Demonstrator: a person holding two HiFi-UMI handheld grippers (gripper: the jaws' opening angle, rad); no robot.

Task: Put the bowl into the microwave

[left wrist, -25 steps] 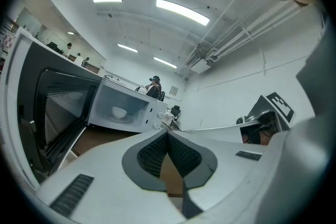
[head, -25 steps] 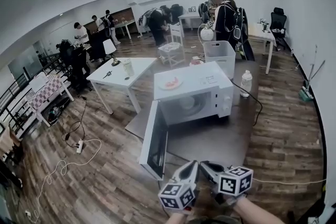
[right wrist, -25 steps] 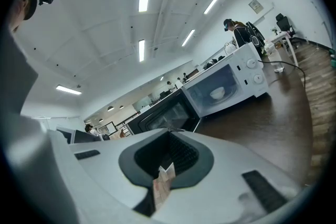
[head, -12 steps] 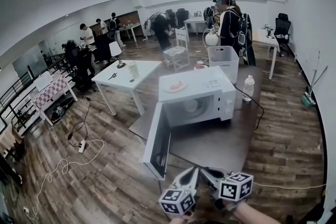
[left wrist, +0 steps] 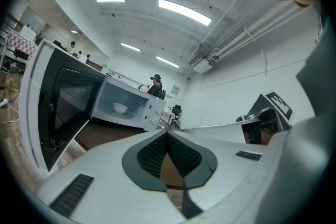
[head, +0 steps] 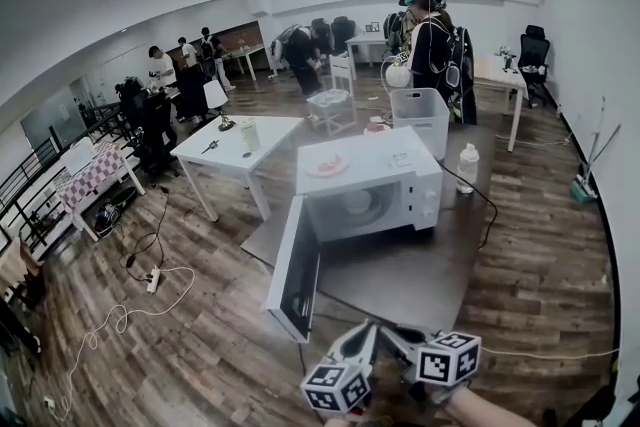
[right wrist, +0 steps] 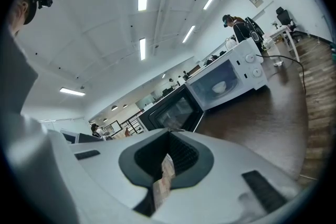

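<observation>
Inside the microwave [head: 398, 177], at about 12 o'clock from both grippers, the white bowl [head: 357, 202] sits in the open cavity. The door [head: 293, 270] is swung out toward 7 o'clock at the edge of the dark tabletop [head: 405, 270]. Low at 6 o'clock in the head view, the left gripper [head: 366, 329] and the right gripper [head: 390, 330] hover side by side, well apart from the microwave, each with its jaws pressed together and nothing between them.

Brown table [head: 400, 280] — open microwave [head: 385, 185], bottle [head: 466, 163]
</observation>
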